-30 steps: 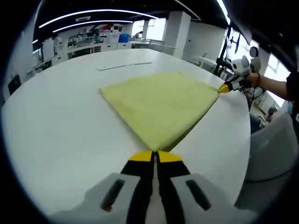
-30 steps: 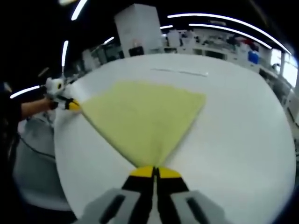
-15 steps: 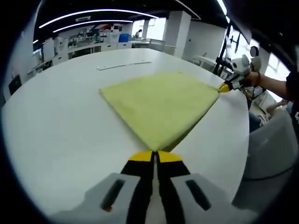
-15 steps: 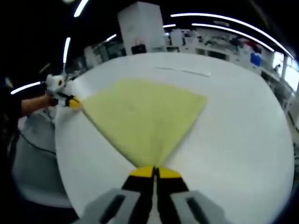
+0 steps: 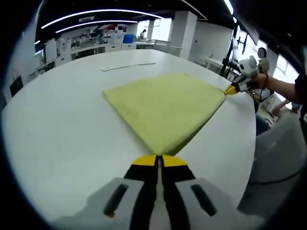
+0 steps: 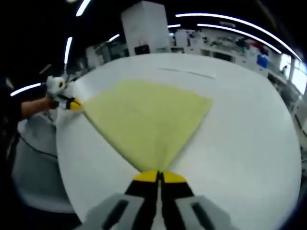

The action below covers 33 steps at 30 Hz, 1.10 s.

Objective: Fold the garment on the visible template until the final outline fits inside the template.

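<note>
So: one yellow garment (image 5: pixel 165 106) — two grippers, left (image 5: pixel 159 160) and right (image 6: pixel 159 176), each clamped on a corner (white table (image 5: pixel 62 129)).

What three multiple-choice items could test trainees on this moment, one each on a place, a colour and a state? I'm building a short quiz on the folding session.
1. Where does the left gripper grip the cloth?
A. at a near corner
B. mid-cloth
C. nowhere

2. What colour is the cloth?
A. blue
B. yellow-green
C. red

3. How do the right gripper's jaws stand?
A. wide open
B. shut on a cloth corner
C. shut on a thin strip

Key:
1 A, the left gripper view has the yellow tips meeting at the near corner.
2 B, both views show a pale yellow-green sheet on the white table.
3 B, the right gripper view has the tips pressed together where the corner ends; the strip lies apart, beyond the cloth.
</note>
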### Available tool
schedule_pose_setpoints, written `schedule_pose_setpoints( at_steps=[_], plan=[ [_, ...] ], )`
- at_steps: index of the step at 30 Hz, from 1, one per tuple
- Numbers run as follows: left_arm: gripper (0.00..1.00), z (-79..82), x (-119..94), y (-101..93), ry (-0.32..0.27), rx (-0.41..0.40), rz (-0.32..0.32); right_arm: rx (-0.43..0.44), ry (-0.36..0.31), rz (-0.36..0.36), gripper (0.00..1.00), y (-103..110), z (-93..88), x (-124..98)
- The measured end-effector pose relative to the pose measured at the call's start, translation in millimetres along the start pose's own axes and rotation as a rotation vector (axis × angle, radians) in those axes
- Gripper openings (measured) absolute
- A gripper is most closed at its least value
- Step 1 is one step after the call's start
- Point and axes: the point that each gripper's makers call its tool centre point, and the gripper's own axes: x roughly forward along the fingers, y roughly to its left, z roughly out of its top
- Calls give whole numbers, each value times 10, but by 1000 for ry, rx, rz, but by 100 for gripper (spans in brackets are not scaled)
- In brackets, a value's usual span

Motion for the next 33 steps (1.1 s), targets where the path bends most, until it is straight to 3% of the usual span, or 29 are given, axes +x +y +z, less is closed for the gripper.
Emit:
schedule_pose_setpoints(
  at_steps=[14,17,23,29,33],
  plan=[
    [0,10,-3,33,-31,-133,41,47,0,-36,0,-14,-4,4],
    [4,35,-6,38,-44,-155,47,67,-13,-50,8,-27,22,-7],
    [20,61,-11,33,-56,-183,53,82,-20,-62,24,-13,63,-39],
    [37,68,-36,47,-60,-182,66,107,-20,-77,47,-7,87,-62],
    [50,136,-76,26,-61,-181,73,116,-35,-77,55,24,149,-104]
  ],
)
